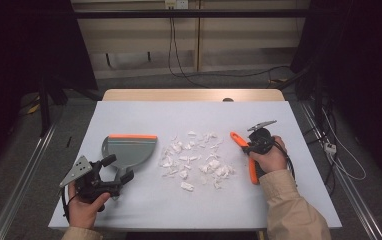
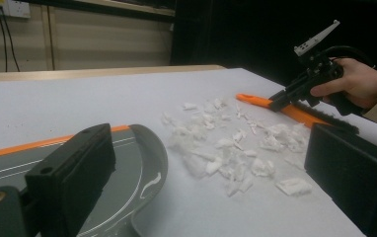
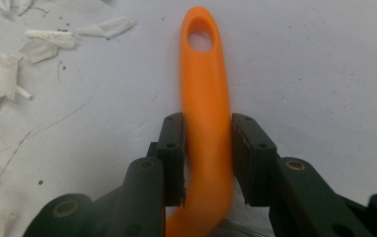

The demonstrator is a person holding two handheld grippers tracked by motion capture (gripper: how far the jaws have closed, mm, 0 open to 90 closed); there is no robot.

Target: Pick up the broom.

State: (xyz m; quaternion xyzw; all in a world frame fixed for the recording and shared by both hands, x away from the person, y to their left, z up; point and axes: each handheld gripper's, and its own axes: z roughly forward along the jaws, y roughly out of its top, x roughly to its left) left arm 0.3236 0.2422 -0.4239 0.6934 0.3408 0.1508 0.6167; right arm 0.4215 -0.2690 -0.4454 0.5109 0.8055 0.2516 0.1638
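Orange plastic was what the right gripper (image 3: 207,148) had its jaws clamped on: the long handle of a brush (image 3: 204,98), pinched from both sides in the lower middle of the right gripper view, with the hanging hole at the tip of the handle up near the top centre. In the high view that same gripper (image 1: 251,145) sat right of centre, the person's hand wrapped around it, and the brush (image 1: 252,172) ran from just left of the jaws down toward the sleeve, lying on the table (image 1: 144,112). From the left gripper view you could see the handle resting flat on the white surface at the right, with dark bristles trailing toward the lower right.

Just left of the brush was a scattered pile of torn white paper scraps (image 1: 194,160), spread around the middle of the high view. Further left, close to the scraps but not touching them, lay a grey dustpan (image 1: 129,150) with an orange strip along its top edge.

Over at the lower left of the high view, the left gripper (image 1: 116,170) hovered just beside the dustpan's lower edge with its jaws wide apart and nothing between them. Its own view looked over the dustpan (image 2: 142,163) at the lower left and across the scraps (image 2: 231,148) in the centre.
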